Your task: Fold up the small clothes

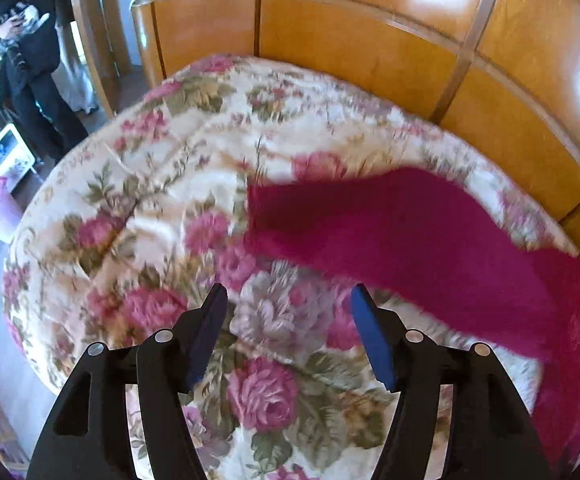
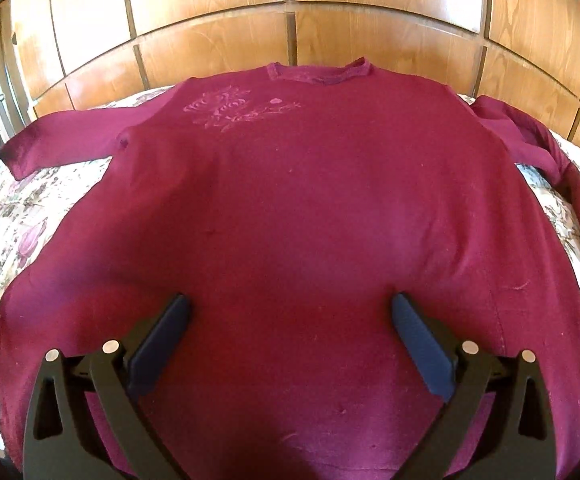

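Two grippers were up over a bed, and both had their fingers spread wide with nothing between them. One dark red sweater lay flat on the flowery bedspread, front side up, with its neck hole at the far end by the wooden wall. A pale flower picture was sewn near the neck. In the right wrist view the right gripper hung over the bottom part of the sweater, and its blue pads were far apart. The left sleeve lay out straight to the side. The right sleeve was bent and bunched, and it ran down the edge of the bed. In the left wrist view the left gripper hung over the bare bedspread, just beside that left sleeve, not touching it. This view was blurry. A person in dark clothes stood far off by a door
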Available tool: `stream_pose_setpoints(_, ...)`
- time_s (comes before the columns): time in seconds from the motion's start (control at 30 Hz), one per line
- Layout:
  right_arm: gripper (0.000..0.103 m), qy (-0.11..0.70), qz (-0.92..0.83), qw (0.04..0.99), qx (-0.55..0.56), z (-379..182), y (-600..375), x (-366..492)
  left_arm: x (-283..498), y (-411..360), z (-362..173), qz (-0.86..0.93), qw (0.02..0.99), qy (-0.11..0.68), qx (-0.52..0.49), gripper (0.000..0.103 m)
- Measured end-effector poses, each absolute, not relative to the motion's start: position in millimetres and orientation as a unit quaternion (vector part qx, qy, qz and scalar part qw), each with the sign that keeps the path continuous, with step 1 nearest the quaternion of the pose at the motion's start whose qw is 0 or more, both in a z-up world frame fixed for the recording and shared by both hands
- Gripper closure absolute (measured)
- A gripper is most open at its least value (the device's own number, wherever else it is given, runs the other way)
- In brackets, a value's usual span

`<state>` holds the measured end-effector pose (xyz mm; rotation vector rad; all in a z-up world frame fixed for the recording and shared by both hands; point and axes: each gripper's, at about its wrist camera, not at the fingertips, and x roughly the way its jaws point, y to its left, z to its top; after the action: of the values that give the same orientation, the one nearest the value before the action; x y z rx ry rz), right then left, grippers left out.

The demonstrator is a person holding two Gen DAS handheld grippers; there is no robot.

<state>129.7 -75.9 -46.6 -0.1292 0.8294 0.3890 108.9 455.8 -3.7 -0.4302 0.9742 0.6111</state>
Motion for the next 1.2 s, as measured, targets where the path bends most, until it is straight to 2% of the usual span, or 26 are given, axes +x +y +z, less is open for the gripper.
stream_pose_setpoints(0.13, 0.002, 0.403, 0.185, 0.894, -0.069, -46, -75, 130, 131, 461, -27, 0.321, 0.805, 0.472, -0.16, 0.04)
stream_pose_setpoints(0.2, 0.002, 0.402, 0.182, 0.894, -0.072, -46, -74, 130, 141, 471, -38, 0.318, 0.795, 0.482, -0.188, 0.031)
stream_pose_setpoints(0.27, 0.002, 0.402, 0.179, 0.895, -0.075, -47, -72, 130, 148, 483, -50, 0.309, 0.785, 0.478, -0.244, 0.031)
stream_pose_setpoints(0.37, 0.002, 0.402, 0.176, 0.895, -0.078, -47, -71, 130, 155, 484, -53, 0.308, 0.802, 0.446, -0.254, 0.031)
stream_pose_setpoints(0.43, 0.002, 0.402, 0.175, 0.895, -0.079, -47, -71, 130, 163, 480, -61, 0.291, 0.807, 0.447, -0.252, 0.067)
stream_pose_setpoints(0.47, 0.002, 0.401, 0.175, 0.896, -0.08, -47, -71, 130, 166, 479, -62, 0.28, 0.807, 0.451, -0.258, 0.089)
stream_pose_setpoints(0.5, 0.002, 0.401, 0.175, 0.896, -0.079, -47, -71, 130, 165, 476, -58, 0.284, 0.811, 0.44, -0.261, 0.097)
stream_pose_setpoints(0.6, 0.002, 0.4, 0.175, 0.896, -0.08, -47, -71, 129, 152, 468, -36, 0.285, 0.832, 0.399, -0.26, 0.098)
stream_pose_setpoints(0.7, 0.002, 0.399, 0.175, 0.897, -0.079, -47, -71, 129, 118, 471, -11, 0.28, 0.84, 0.351, -0.305, 0.098)
stream_pose_setpoints(0.8, 0.002, 0.396, 0.175, 0.898, -0.078, -47, -72, 129, 92, 472, -2, 0.294, 0.833, 0.341, -0.322, 0.098)
stream_pose_setpoints(0.87, 0.002, 0.396, 0.175, 0.898, -0.077, -47, -72, 130, 94, 476, -12, 0.311, 0.82, 0.367, -0.31, 0.097)
stream_pose_setpoints(0.93, 0.002, 0.395, 0.177, 0.898, -0.076, -47, -73, 129, 105, 477, -26, 0.343, 0.797, 0.414, -0.276, 0.09)
stream_pose_setpoints(0.97, 0.002, 0.395, 0.177, 0.898, -0.076, -46, -74, 129, 105, 474, -29, 0.358, 0.789, 0.423, -0.265, 0.081)
stream_pose_setpoints(1.0, 0.002, 0.393, 0.177, 0.899, -0.075, -46, -74, 128, 102, 474, -29, 0.369, 0.784, 0.429, -0.257, 0.066)
stream_pose_setpoints(1.03, 0.002, 0.392, 0.177, 0.9, -0.075, -46, -74, 128, 99, 470, -26, 0.374, 0.785, 0.422, -0.256, 0.058)
stream_pose_setpoints(1.07, 0.002, 0.391, 0.177, 0.9, -0.075, -46, -75, 128, 92, 464, -19, 0.381, 0.789, 0.411, -0.253, 0.045)
stream_pose_setpoints(1.1, 0.002, 0.391, 0.177, 0.9, -0.074, -46, -75, 128, 87, 456, -13, 0.386, 0.793, 0.4, -0.248, 0.04)
stream_pose_setpoints(1.2, 0.002, 0.391, 0.178, 0.9, -0.074, -47, -75, 128, 81, 418, 4, 0.363, 0.821, 0.382, -0.221, 0.04)
